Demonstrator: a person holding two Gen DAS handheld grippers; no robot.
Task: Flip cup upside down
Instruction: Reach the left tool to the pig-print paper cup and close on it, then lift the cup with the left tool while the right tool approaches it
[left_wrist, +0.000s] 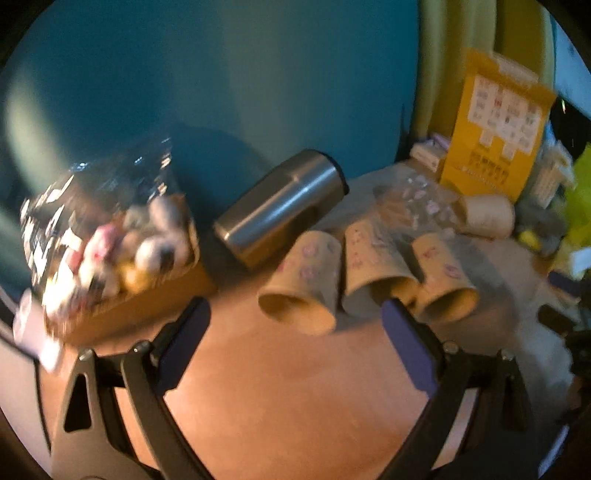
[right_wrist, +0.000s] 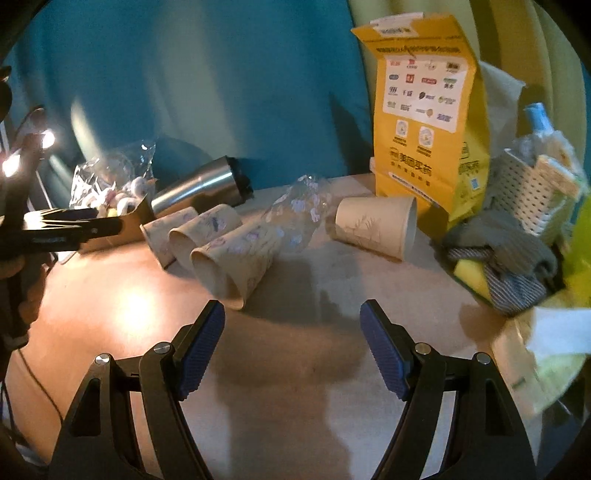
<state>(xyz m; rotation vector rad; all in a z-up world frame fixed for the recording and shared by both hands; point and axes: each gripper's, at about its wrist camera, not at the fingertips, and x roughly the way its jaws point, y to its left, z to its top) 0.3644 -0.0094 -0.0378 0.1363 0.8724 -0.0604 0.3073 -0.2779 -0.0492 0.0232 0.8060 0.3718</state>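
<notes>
Three paper cups with purple flowers lie on their sides in a row on the table, mouths toward me: the left cup (left_wrist: 303, 284), the middle cup (left_wrist: 373, 266) and the right cup (left_wrist: 443, 277). They also show in the right wrist view (right_wrist: 229, 254). A fourth paper cup (right_wrist: 376, 225) lies apart on its side, also visible in the left wrist view (left_wrist: 487, 214). A steel tumbler (left_wrist: 280, 206) lies on its side behind them. My left gripper (left_wrist: 295, 325) is open, just short of the cups. My right gripper (right_wrist: 291, 328) is open and empty over bare table.
A cardboard tray of wrapped sweets (left_wrist: 110, 251) sits at the left. A crumpled clear wrapper (right_wrist: 299, 210) lies behind the cups. A yellow paper bag (right_wrist: 424, 110), a white perforated basket (right_wrist: 528, 195) and grey cloths with a sponge (right_wrist: 502, 258) crowd the right. The blue wall (right_wrist: 221, 92) is behind.
</notes>
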